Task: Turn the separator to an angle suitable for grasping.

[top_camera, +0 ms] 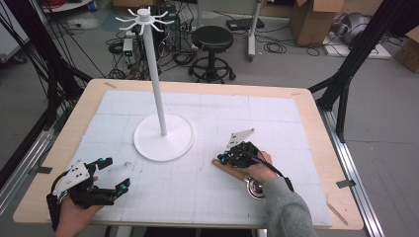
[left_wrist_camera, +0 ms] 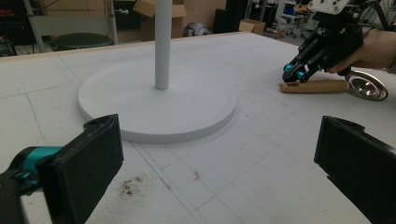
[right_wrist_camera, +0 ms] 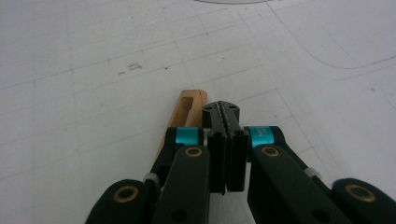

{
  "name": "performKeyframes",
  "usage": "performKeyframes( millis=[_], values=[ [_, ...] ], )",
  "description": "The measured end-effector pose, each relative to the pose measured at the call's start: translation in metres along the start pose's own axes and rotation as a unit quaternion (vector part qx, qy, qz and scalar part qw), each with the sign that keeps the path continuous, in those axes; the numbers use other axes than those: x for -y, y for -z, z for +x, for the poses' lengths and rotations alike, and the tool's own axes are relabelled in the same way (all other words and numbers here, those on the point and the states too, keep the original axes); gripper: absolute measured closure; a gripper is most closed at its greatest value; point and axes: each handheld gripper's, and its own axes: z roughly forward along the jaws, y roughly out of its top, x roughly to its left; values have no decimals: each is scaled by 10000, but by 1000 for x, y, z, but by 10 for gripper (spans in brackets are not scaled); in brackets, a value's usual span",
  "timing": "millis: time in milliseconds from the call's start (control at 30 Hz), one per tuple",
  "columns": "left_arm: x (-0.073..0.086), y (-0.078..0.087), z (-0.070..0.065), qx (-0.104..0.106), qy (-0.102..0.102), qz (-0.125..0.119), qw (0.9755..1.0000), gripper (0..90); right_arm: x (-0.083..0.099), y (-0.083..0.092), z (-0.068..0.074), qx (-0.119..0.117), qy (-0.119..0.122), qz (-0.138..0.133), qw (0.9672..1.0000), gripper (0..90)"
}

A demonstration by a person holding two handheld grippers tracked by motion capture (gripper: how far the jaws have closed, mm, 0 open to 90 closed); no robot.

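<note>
Two grippers: right gripper pressed together, empty, beside wooden handle of shallow steel ladle, bowl empty; left gripper spread wide.

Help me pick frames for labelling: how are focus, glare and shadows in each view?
High view: even light, soft shadows, slightly soft overall. Left gripper view: stand base sharp, metal bowl glinting. Right gripper view: shut right gripper and wooden handle sharp; no glare.

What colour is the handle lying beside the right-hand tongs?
Light brown wood: the handle shows best in the left gripper view.
</note>
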Motion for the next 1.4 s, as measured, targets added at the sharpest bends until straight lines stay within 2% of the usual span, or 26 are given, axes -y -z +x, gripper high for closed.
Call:
performKeyframes(
  millis=[100, 200, 400, 667, 933, 1167, 1400],
  values=[
    [0, 0, 0, 3, -4, -10, 10000, 17, -1, 0, 2, -2, 21, 26, 10000, 900],
    [0, -1, 0, 13, 22, -15, 10000, 18, -2, 0, 3, 166, 149, 54, 9997, 900],
    [1, 0, 0, -12, 17, 1, 10000, 18, -3, -2, 2, 117, 128, 51, 9998, 900],
    [2, 4, 0, -49, 21, 5, 10000, 18, -6, -5, 2, 129, 249, 69, 9996, 900],
    [3, 6, 1, -66, 54, -5, 10000, 18, -5, -5, 1, 28, 200, 19, 9998, 900],
    [3, 6, 1, -65, 31, 5, 10000, 18, -6, -6, 2, -81, 275, 19, 9996, 900],
    [3, 6, 1, -66, 42, -3, 10000, 18, -7, -6, 7, -312, 377, 48, 9988, 900]
  ],
)
